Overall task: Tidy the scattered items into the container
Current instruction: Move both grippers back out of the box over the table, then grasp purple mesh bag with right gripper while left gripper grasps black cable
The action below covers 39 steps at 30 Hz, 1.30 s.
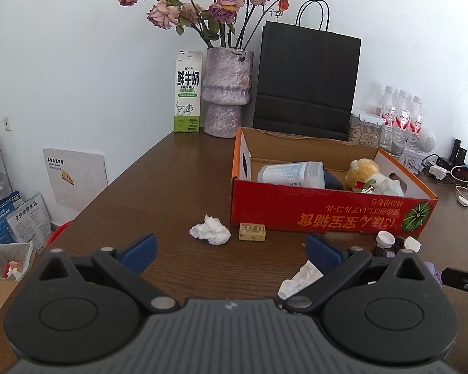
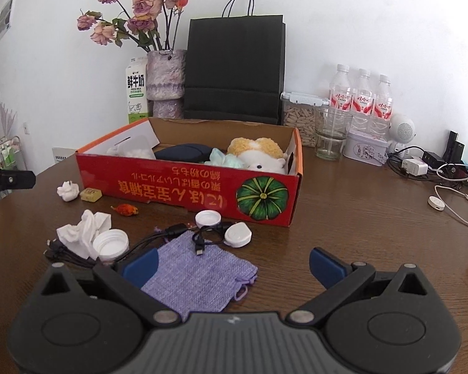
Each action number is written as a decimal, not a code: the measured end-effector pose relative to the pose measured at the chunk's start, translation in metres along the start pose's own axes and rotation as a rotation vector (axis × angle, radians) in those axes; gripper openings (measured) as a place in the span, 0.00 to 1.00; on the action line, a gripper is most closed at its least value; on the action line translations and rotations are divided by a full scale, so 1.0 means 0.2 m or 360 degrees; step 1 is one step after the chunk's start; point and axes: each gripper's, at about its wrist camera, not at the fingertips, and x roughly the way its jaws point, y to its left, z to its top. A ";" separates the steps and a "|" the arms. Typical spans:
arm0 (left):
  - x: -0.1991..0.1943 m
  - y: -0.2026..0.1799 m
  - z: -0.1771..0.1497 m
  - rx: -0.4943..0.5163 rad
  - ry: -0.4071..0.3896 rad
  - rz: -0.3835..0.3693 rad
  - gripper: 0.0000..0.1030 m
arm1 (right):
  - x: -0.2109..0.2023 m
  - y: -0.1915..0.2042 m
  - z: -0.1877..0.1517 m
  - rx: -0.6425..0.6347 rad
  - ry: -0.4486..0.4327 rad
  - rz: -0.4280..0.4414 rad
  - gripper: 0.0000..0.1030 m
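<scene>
Brown table (image 2: 343, 218) bearing red box (image 2: 202, 191), soft toy (image 2: 259, 152) inside. Before box: purple pouch (image 2: 199, 275), black cables (image 2: 159, 240), tissues (image 2: 81, 233), white caps (image 2: 207, 218). Left gripper (image 1: 231, 251) and right gripper (image 2: 234, 265) spread wide, empty.

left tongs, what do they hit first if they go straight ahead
Likely the crumpled white tissue on the table, then the small yellow block and the red box wall behind; depth is unclear.
</scene>
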 end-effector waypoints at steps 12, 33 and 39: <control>0.02 0.01 -0.07 -0.0004 0.0073 -0.0036 1.00 | 0.18 0.18 -0.04 -0.0062 0.0252 0.0142 1.00; 0.09 -0.09 -0.10 0.0027 0.0138 -0.0117 1.00 | 0.19 0.16 -0.07 -0.0086 0.0158 0.0198 0.82; 0.10 -0.23 -0.06 0.0103 0.0138 -0.0215 1.00 | 0.17 0.15 -0.07 -0.0093 0.0116 0.0217 0.45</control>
